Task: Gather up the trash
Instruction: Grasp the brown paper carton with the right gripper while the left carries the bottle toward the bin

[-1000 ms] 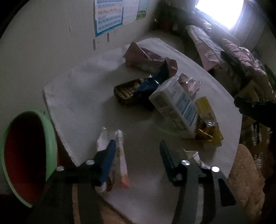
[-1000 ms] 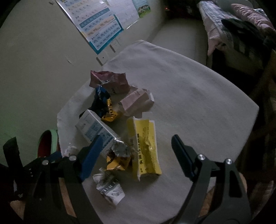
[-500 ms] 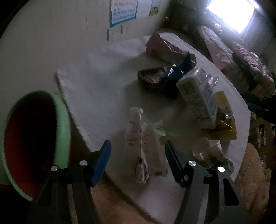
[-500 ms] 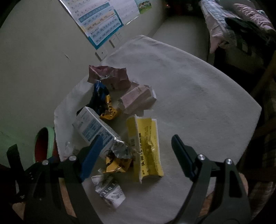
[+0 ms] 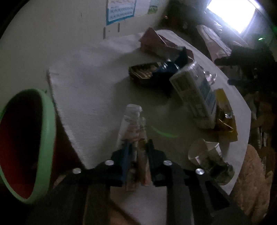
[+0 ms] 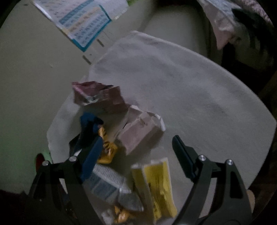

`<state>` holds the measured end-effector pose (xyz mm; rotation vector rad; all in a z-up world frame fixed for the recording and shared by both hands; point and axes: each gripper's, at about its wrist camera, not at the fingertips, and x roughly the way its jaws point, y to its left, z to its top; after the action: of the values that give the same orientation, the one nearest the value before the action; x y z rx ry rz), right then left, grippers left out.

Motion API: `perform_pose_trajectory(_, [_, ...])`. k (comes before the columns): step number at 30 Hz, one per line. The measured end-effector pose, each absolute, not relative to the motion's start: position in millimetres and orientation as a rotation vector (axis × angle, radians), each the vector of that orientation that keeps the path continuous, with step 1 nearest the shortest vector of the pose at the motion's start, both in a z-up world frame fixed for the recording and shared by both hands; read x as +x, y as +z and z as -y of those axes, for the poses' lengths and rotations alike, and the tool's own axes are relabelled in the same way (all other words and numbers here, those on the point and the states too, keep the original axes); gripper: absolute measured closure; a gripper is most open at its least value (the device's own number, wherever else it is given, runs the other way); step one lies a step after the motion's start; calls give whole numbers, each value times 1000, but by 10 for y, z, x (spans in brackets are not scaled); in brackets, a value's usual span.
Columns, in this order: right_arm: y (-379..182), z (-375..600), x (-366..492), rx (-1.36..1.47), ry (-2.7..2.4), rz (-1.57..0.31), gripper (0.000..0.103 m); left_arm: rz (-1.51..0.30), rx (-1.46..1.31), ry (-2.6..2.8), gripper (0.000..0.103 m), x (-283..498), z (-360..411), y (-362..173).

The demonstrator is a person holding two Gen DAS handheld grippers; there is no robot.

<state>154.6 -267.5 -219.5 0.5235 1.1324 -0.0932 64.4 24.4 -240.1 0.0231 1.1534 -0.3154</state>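
wrapper: pale crumpled wrapper (image 5: 132, 124) on white table (image 5: 90, 83), sticking out toward 12 from the jaws
left gripper (image 5: 137, 148): jaws just closed in, pinching the wrapper
bin: green-rimmed bin (image 5: 46, 138) at 9, off the table edge
right gripper (image 6: 136, 148): spread wide, holding nothing, over pink carton (image 6: 140, 131) and yellow packet (image 6: 159, 183)

Dim, blurred fisheye; window (image 5: 232, 15) glare

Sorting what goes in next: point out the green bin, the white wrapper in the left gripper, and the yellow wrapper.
green bin (image 5: 49, 121), left wrist view, on its rim.
white wrapper (image 5: 132, 119), left wrist view, upper half beyond the fingers.
yellow wrapper (image 6: 158, 183), right wrist view, printed yellow face.
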Motion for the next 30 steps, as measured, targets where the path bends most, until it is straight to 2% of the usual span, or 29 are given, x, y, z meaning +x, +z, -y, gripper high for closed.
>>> perform_pose_trajectory(12, [-2514,2646,1851,548,-160,-1208,23,-1033,0,-247,87,481,-455,-2067])
perform_pose_trajectory(14, [-2551,2643,1865,550,-153,-1215,28,-1030,2,-245,87,475,-450,-2049])
perform_pose_trajectory(15, [-2563,2637,1880,546,-157,-1219,35,-1030,-4,-242,87,474,-459,-2041])
perform_pose_trajectory(17, [-2571,2650,1883,544,-154,-1209,40,-1027,-18,-236,87,476,-486,-2035])
perform_pose_trajectory(18, [-2561,2658,1875,547,-148,-1199,47,-1023,-25,-229,87,472,-502,-2026])
perform_pose_trajectory(22, [-2440,2670,1815,529,-132,-1141,53,-1013,-55,-210,87,474,-556,-2000])
perform_pose_trajectory(24, [-2341,2668,1766,513,-116,-1114,62,-1006,-61,-209,87,469,-564,-1967])
perform_pose_trajectory(30, [-1776,2597,1366,398,-64,-952,62,-949,-41,-185,87,440,-551,-1757])
